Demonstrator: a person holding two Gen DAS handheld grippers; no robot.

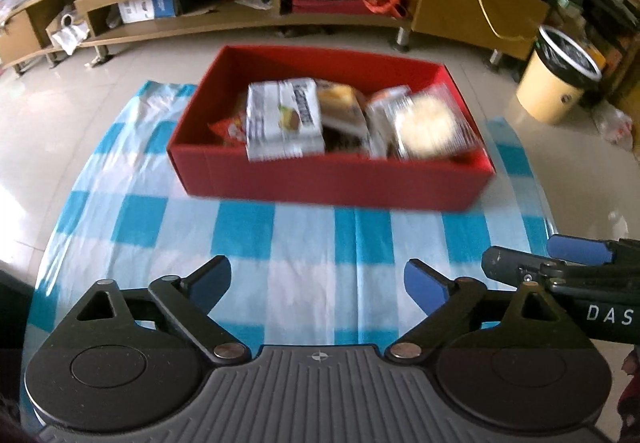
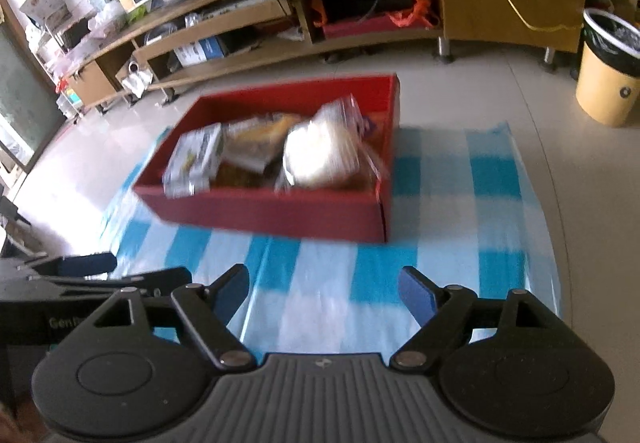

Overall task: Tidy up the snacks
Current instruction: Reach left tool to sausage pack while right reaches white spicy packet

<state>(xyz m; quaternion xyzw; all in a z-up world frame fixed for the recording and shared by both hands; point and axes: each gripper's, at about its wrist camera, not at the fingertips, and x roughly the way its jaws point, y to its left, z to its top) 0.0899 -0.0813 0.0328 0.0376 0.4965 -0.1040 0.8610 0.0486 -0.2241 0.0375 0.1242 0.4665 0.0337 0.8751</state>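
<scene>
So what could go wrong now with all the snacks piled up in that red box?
1. The clear packet with the pale round cake lies on top of the heap, higher than the red box wall, so a nudge could tip it out.
2. The box sits on a thin checked plastic sheet that looks slippery; pushing the box might make it slide or wrinkle the sheet.
3. The left gripper and right gripper are open and close together, so they could bump.

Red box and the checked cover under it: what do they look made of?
Red box: likely cardboard with a matte finish; thin flat walls, crisp folded corners, a seam on the near corner in the right wrist view. Checked cover: probably thin plastic sheet rather than woven cloth; slight sheen, sharp fold creases, and it looks faintly translucent at the edges. Blur leaves both open.
</scene>
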